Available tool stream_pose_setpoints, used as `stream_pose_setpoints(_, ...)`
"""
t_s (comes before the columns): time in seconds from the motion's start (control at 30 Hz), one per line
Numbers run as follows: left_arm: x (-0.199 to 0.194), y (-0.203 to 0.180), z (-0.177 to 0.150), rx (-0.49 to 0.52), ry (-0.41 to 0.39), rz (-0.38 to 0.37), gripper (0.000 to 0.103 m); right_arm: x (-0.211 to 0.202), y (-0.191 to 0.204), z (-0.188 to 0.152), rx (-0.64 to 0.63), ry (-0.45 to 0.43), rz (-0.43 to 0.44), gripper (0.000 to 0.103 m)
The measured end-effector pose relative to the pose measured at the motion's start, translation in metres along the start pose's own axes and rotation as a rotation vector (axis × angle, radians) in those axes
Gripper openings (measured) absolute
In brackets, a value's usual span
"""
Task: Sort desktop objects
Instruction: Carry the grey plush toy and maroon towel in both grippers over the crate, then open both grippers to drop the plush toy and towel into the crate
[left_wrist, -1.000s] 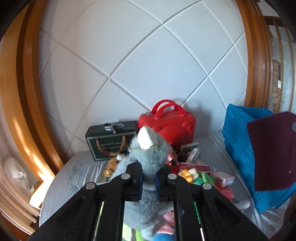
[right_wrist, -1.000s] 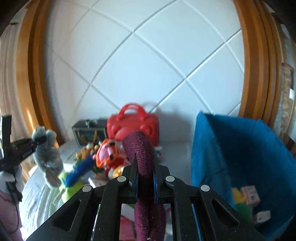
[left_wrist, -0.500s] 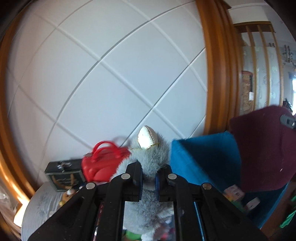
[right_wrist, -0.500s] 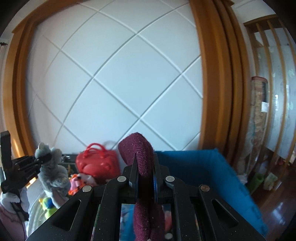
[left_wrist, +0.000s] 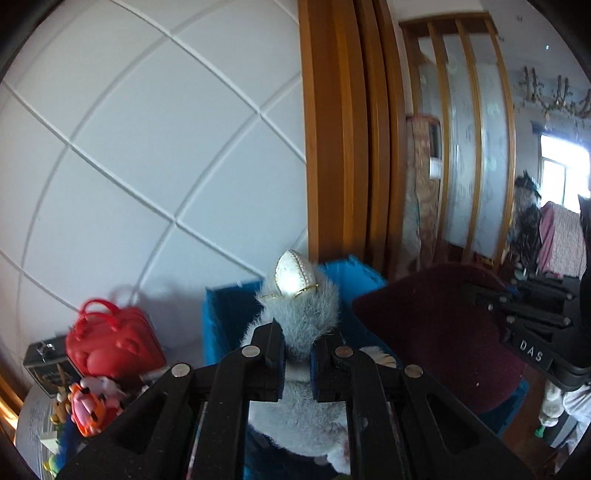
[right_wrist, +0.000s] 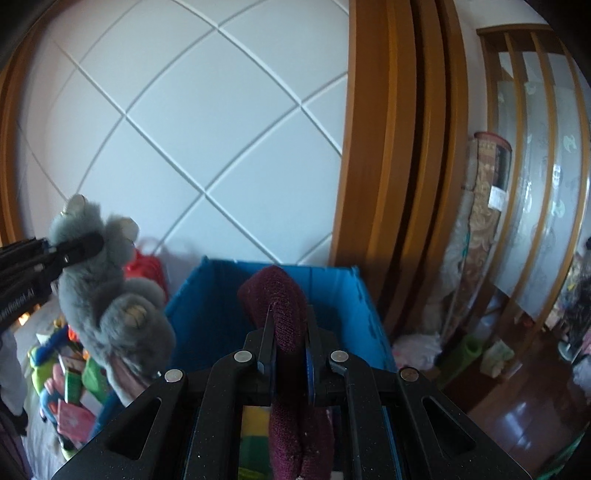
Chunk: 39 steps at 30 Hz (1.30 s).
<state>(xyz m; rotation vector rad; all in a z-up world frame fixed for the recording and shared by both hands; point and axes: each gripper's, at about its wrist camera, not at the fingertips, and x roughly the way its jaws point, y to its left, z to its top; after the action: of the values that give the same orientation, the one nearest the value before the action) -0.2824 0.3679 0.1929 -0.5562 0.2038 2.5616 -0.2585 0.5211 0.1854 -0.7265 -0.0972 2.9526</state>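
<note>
The grey plush toy (left_wrist: 303, 314) is pinched near its head in your left gripper (left_wrist: 297, 354), the jaws closed tight on the fur with its white ear (left_wrist: 293, 273) standing above the pads; the right wrist view shows the same toy (right_wrist: 107, 295) hanging limp from those jaws, off the table, just left of the blue bin (right_wrist: 221, 310). Your right gripper (right_wrist: 290, 354) has its jaws clamped on a maroon knitted cloth (right_wrist: 284, 314), which rises between the pads and drapes down toward the camera; in the left wrist view that cloth (left_wrist: 432, 332) spreads wide, in front of the bin's right side. The blue bin (left_wrist: 225, 314) stands open-topped directly ahead of both grippers, against the white panelled wall (left_wrist: 147, 147). To its left lie a red handbag (left_wrist: 110, 347), a dark box (left_wrist: 44, 362) and a heap of bright toys (left_wrist: 88, 402). A wooden frame (right_wrist: 399, 147) borders the wall on the right
</note>
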Motion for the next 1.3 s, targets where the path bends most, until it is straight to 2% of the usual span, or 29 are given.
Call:
stream_pose_setpoints(0.17,0.069,-0.027,-0.038,-0.004,0.214,0.025,0.009,0.047,-0.011,-0.026,-0.04,0.093,-0.01,0.011)
stream_pose_setpoints(0.3,0.101,-0.03,-0.06,-0.004,0.327,0.074,0.01,0.079,-0.007,-0.04,-0.102,0.154,-0.035,0.011)
stream_pose_setpoints(0.47,0.117,-0.028,-0.071,0.004,0.396,0.132,0.013,0.11,-0.006,-0.05,-0.132,0.223,-0.041,0.011)
stream_pose_setpoints(0.57,0.123,-0.024,-0.076,0.006,0.425,0.143,0.018,0.124,-0.006,-0.052,-0.138,0.252,-0.044,0.011)
stream_pose_setpoints(0.73,0.13,-0.019,-0.08,-0.002,0.446,0.148,0.018,0.138,-0.011,-0.055,-0.125,0.275,-0.049,0.011)
stream_pose_setpoints(0.8,0.131,-0.016,-0.081,-0.009,0.451,0.143,0.018,0.14,-0.013,-0.055,-0.12,0.281,-0.049,0.014)
stream_pose_setpoints(0.9,0.134,-0.014,-0.084,-0.012,0.46,0.138,0.018,0.139,-0.018,-0.055,-0.114,0.281,-0.068,0.029)
stream_pose_setpoints(0.93,0.135,-0.014,-0.085,-0.012,0.463,0.137,0.018,0.139,-0.018,-0.054,-0.115,0.284,-0.068,0.044)
stream_pose_setpoints(0.97,0.135,-0.015,-0.086,-0.013,0.463,0.134,0.018,0.137,-0.019,-0.054,-0.116,0.284,-0.068,0.071)
stream_pose_setpoints(1.0,0.135,-0.015,-0.085,-0.014,0.461,0.131,0.018,0.133,-0.02,-0.054,-0.123,0.271,-0.075,0.082)
stream_pose_setpoints(1.03,0.134,-0.016,-0.085,-0.016,0.456,0.128,0.018,0.13,-0.02,-0.054,-0.131,0.261,-0.081,0.09)
stream_pose_setpoints(1.13,0.129,-0.018,-0.084,-0.02,0.441,0.12,0.018,0.119,-0.022,-0.054,-0.14,0.247,-0.079,0.093)
stream_pose_setpoints(1.2,0.121,-0.02,-0.084,-0.022,0.419,0.117,0.018,0.111,-0.023,-0.055,-0.144,0.235,-0.082,0.103)
stream_pose_setpoints(1.3,0.107,-0.021,-0.084,-0.035,0.381,0.102,0.018,0.091,-0.025,-0.059,-0.148,0.207,-0.084,0.103)
